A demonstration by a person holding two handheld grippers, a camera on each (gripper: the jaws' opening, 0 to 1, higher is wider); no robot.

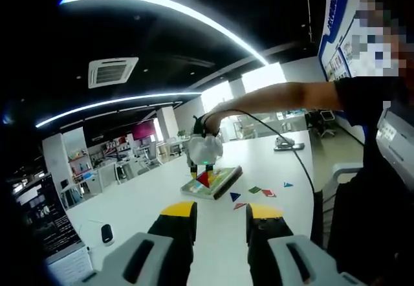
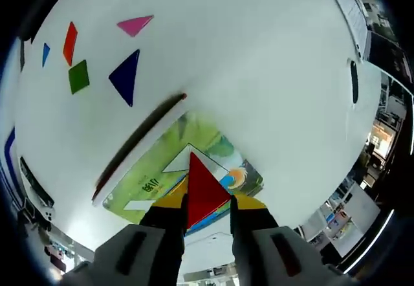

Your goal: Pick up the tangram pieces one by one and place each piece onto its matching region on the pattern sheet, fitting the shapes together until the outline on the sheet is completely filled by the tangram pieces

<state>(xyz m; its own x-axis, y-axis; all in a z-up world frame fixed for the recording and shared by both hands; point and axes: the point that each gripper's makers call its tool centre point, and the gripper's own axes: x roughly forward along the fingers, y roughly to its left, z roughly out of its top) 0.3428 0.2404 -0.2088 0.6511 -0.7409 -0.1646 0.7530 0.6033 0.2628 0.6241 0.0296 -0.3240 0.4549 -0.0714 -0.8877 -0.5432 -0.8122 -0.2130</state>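
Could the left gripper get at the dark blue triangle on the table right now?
Probably yes. The left gripper is open and holds nothing, and bare table lies between it and the blue triangle, which sits flat beside the sheet. The right gripper is busy over the sheet, off to the side.

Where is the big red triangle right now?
In the right gripper view, the red triangle is pinched between the right tool jaws, just above the green pattern sheet. The left gripper view shows it across the white table.
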